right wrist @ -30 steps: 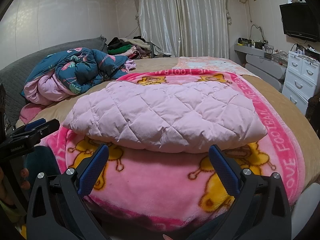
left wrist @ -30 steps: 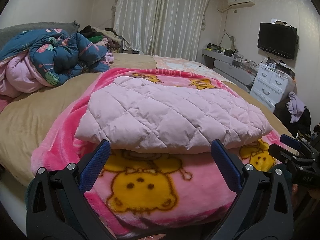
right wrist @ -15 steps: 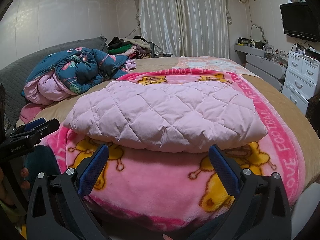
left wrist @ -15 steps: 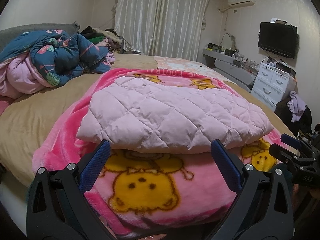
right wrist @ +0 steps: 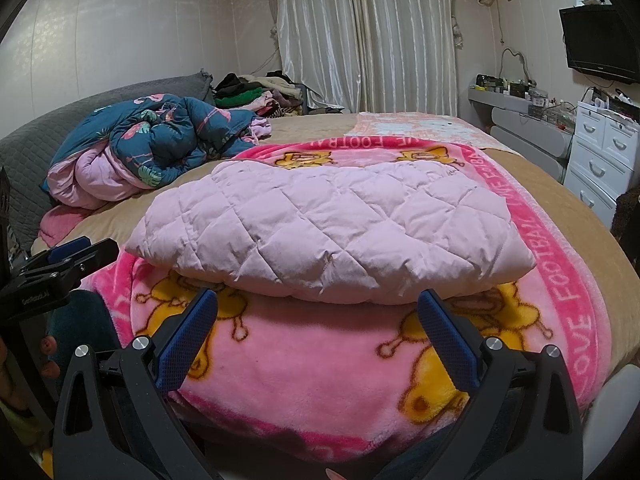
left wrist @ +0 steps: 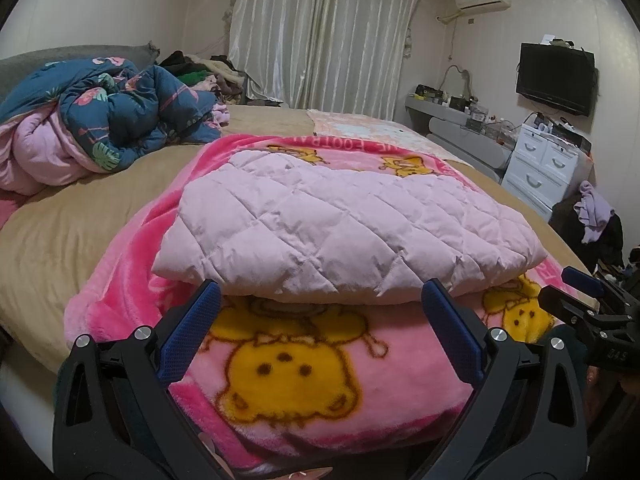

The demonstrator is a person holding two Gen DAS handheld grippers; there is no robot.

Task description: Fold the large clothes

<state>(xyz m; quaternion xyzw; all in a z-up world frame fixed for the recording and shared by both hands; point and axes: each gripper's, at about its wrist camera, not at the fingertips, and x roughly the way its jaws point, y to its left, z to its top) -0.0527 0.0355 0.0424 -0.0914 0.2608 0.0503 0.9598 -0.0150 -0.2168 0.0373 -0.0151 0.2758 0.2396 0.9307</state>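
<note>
A pale pink quilted garment is lying folded into a thick, puffy rectangle on top of a bright pink fleece blanket printed with yellow cartoon animals, which is covering the near part of the bed. The garment's near edge is overhanging a little, casting shadow on the blanket beneath. The left gripper is hovering low at the foot of the bed, its blue-padded fingers standing spread wide, gripping nothing; the folded garment's front edge is sitting just beyond the tips, apparently not touching. The right gripper is sitting in much the same pose further along the same edge, jaws splayed apart and empty, tips just short of the garment. Each gripper is showing at the margin of the other's view, so the two are working side by side. A crumpled navy floral duvet with pink lining is heaped at the far left by the grey headboard, well apart from the garment. A pile of loose clothes is lying behind it near the white curtains. A wall television and a white drawer unit are standing along the right wall.
</note>
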